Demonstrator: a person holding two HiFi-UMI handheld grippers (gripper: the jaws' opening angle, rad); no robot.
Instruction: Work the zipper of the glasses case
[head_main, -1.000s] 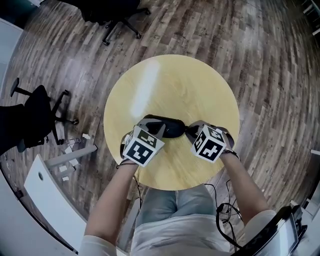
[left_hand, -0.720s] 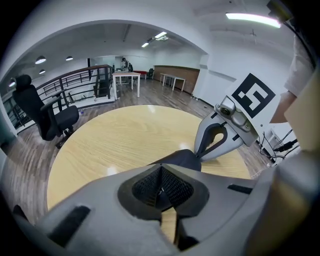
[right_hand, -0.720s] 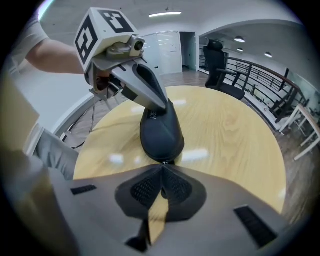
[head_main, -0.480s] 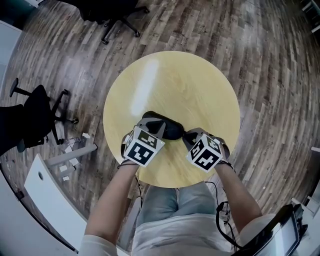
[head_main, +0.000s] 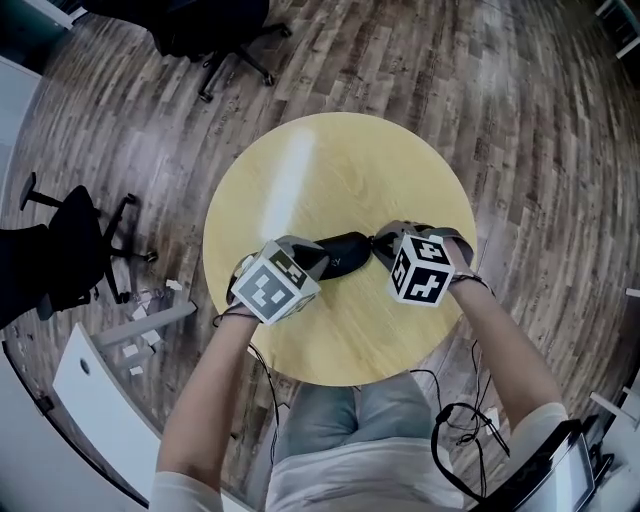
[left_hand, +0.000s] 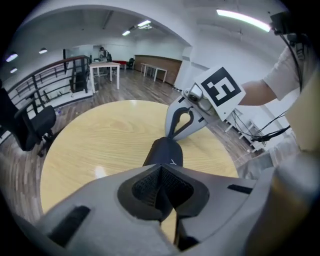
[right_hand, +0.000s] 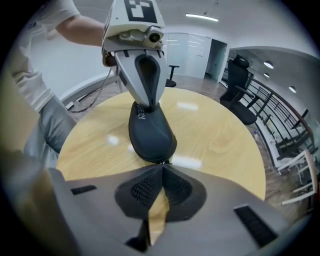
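Note:
A black glasses case (head_main: 342, 254) lies on the round yellow table (head_main: 340, 170), near its front half, stretched between my two grippers. My left gripper (head_main: 318, 263) is shut on the case's left end; in the left gripper view the case (left_hand: 163, 150) runs straight out from the closed pads (left_hand: 150, 187). My right gripper (head_main: 380, 248) is shut at the case's right end. In the right gripper view its tips (right_hand: 162, 167) meet on a small metal zipper pull at the case (right_hand: 150, 131) edge. Each gripper view shows the other gripper, the right gripper (left_hand: 173, 135) and the left gripper (right_hand: 146, 100), at the case's far end.
Black office chairs stand on the wood floor at the upper left (head_main: 215, 30) and at the left (head_main: 60, 240). White scraps (head_main: 150, 300) and a white panel (head_main: 90, 390) lie left of the table. Cables (head_main: 455, 420) hang by the person's right side.
The right gripper has moved away from the person and slightly right with the case's end. The case has swung flatter across the table. The left gripper shifted a little left.

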